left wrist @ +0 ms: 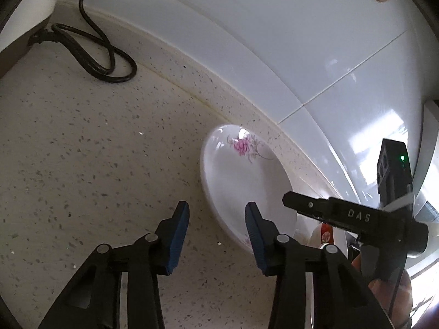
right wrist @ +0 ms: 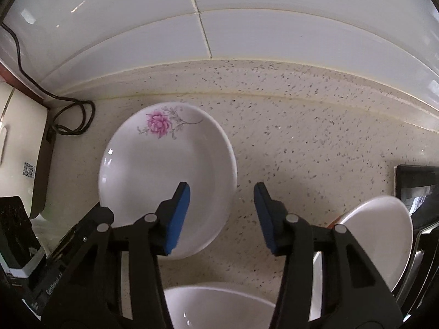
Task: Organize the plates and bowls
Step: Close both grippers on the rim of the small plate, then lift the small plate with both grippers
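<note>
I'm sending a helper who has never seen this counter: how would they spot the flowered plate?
Start at the white tiled wall and drop to the speckled countertop below it. The plate lies flat there, right of a coiled black cord. Unlike the plain white dishes nearby, it bears a pink flower on its far rim.

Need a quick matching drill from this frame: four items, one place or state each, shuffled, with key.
Items:
1. white plate with pink flower
2. black power cable
3. plain white bowl
4. right gripper

Places/states:
A. coiled by the wall
B. open, holding nothing
C. flat on the speckled counter
D. at the bottom edge of the right wrist view

Pairs: 1-C, 2-A, 3-D, 4-B
</note>
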Demonstrator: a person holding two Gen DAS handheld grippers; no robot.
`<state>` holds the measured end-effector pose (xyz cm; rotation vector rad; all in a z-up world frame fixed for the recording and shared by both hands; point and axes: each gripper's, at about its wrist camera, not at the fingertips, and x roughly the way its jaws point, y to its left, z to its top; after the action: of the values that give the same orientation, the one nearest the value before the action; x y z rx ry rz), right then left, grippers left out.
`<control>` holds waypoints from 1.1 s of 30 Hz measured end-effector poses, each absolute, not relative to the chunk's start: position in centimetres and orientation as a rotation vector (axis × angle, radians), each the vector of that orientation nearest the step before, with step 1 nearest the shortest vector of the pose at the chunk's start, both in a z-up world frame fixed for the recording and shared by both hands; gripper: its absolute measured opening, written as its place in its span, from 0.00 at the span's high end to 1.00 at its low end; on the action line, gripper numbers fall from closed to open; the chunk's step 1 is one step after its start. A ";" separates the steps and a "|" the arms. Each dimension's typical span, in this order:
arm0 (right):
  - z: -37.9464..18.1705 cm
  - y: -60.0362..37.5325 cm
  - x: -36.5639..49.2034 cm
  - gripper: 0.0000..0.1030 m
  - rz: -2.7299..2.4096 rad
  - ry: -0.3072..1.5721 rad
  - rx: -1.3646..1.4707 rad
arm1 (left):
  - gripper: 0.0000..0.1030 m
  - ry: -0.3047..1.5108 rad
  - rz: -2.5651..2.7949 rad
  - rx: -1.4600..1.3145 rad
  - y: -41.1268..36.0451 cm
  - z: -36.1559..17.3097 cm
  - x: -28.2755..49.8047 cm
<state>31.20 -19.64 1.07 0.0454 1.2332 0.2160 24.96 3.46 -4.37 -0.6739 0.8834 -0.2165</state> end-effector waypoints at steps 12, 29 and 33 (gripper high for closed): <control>-0.2 -18.4 32.7 0.67 0.209 1.266 -0.017 | 0.69 0.882 -0.252 -0.690 3.3 -4.9 25.5; -1.1 -18.8 31.9 0.76 0.248 1.271 -0.006 | 0.80 0.882 -0.254 -0.692 3.0 -5.4 26.1; -0.5 -18.6 31.5 0.76 0.242 1.268 -0.017 | 0.80 0.884 -0.253 -0.687 2.8 -5.2 25.9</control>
<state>31.49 -18.58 -0.45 -0.0169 1.2684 0.2423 25.90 2.79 -5.17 -0.6874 0.8836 -0.2527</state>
